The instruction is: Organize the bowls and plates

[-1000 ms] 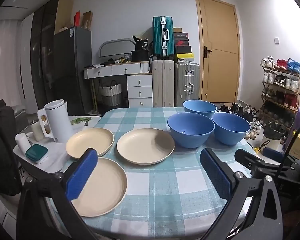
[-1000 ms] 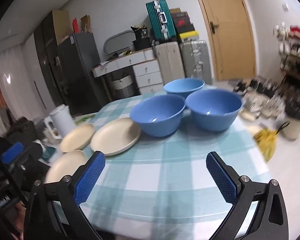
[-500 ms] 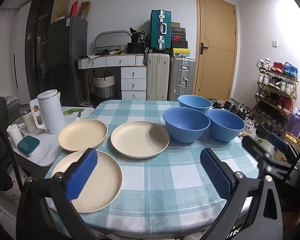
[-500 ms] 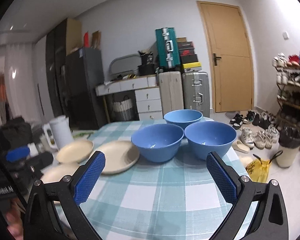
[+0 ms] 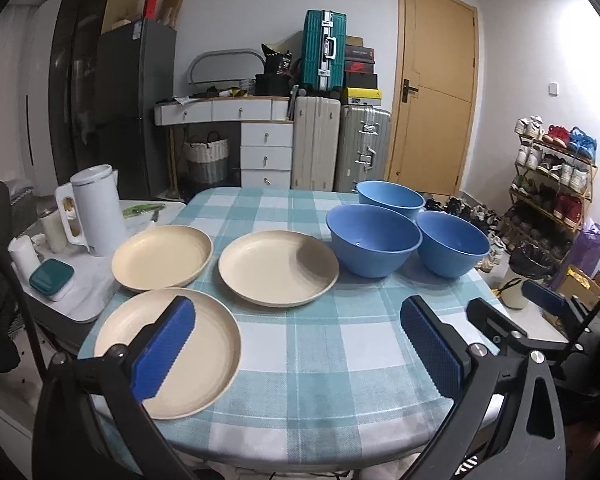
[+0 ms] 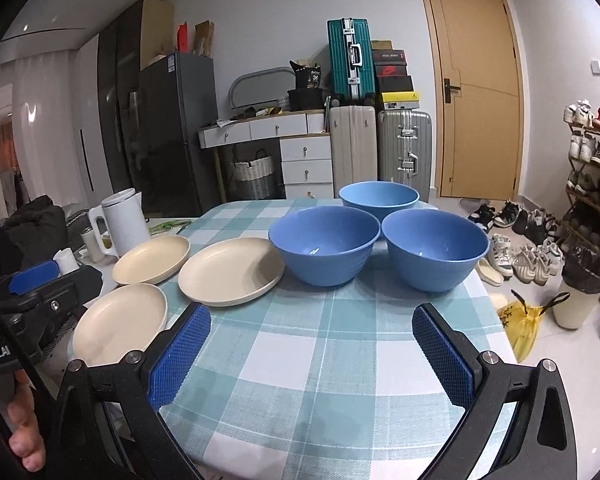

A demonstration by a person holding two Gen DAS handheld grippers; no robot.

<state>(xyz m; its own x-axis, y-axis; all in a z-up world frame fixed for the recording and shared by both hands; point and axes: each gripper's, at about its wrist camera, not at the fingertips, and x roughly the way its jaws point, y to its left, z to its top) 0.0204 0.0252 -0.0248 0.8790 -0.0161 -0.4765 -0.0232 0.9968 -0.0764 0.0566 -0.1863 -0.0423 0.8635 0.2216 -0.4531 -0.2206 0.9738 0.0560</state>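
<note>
A home – fridge [image 5: 134,108], suitcases [image 5: 342,148], shoe rack [image 5: 552,184].

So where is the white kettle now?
In the left wrist view the white kettle stands at the far left on a side surface off the checked table, just behind the nearest cream plate.

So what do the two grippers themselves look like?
Both the left gripper and right gripper have black angular frames with silver screws and blue textured pads. White lettering marks the left one's body, and thin black cables run beside them.
</note>
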